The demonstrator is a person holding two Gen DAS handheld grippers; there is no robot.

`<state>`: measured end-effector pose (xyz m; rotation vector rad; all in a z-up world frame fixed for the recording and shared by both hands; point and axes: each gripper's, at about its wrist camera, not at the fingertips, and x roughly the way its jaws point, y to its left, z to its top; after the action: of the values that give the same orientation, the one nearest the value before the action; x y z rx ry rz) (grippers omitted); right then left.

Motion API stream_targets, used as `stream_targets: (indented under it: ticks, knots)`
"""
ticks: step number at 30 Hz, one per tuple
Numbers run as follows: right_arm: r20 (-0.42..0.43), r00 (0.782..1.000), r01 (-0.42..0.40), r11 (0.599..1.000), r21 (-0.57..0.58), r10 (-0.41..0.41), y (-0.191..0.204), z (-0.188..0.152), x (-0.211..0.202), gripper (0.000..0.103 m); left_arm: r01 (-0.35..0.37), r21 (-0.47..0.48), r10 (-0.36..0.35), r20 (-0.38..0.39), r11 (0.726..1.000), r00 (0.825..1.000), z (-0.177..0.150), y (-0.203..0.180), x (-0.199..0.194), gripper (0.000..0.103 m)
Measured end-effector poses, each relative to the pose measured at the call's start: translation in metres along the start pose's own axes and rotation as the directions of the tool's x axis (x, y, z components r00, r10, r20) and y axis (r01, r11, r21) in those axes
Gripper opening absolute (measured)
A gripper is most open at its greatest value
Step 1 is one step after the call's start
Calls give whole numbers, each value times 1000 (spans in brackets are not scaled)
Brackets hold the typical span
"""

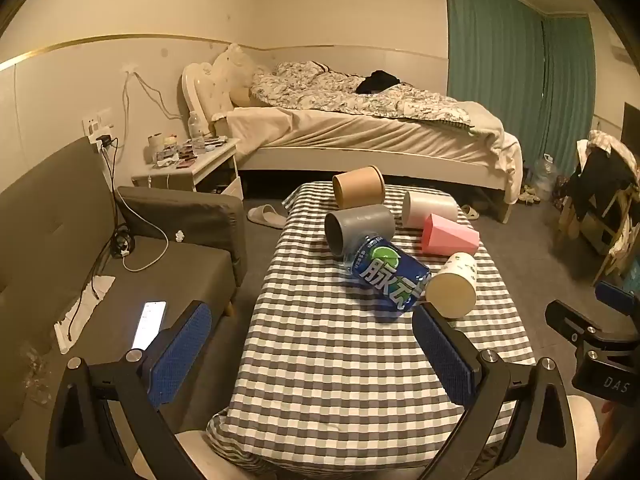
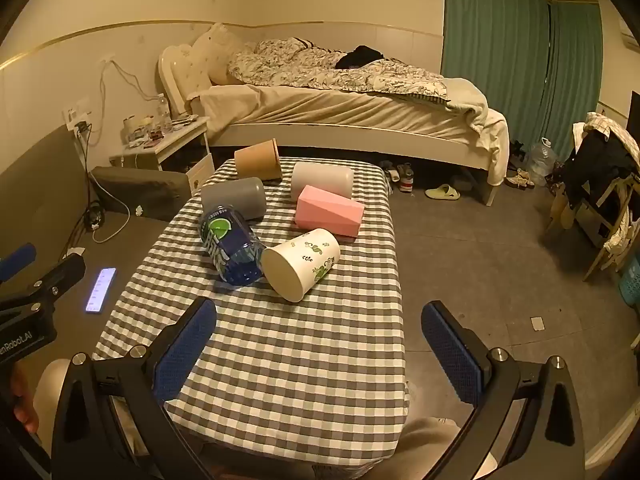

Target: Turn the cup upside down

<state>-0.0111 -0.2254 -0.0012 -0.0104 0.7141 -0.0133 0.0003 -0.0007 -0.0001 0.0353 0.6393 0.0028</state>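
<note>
Several cups lie on their sides on a checked table [image 1: 340,360] [image 2: 304,360]: a white leaf-print cup [image 1: 454,284] [image 2: 300,264], a pink faceted cup [image 1: 450,236] [image 2: 328,210], a pale cup [image 1: 430,208] [image 2: 322,180], a grey cup [image 1: 358,228] [image 2: 234,198] and a tan cup [image 1: 358,186] [image 2: 258,160]. A blue bottle [image 1: 386,274] [image 2: 232,246] lies among them. My left gripper [image 1: 312,344] is open and empty, short of the bottle. My right gripper [image 2: 320,340] is open and empty, short of the white cup.
A grey sofa [image 1: 80,248] with a lit phone [image 1: 150,324] [image 2: 100,290] stands left of the table. A bed [image 1: 360,128] [image 2: 340,112] and a cluttered nightstand [image 1: 192,160] are behind. A chair with clothes [image 2: 600,184] stands at right.
</note>
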Motion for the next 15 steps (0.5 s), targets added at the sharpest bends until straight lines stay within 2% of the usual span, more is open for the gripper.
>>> stream_targets:
  ticks: [15]
  knots:
    - [-3, 1000, 5, 1000, 0, -5, 2, -1, -1, 103, 10, -24, -10, 2, 1000, 1000, 0, 3, 1, 103]
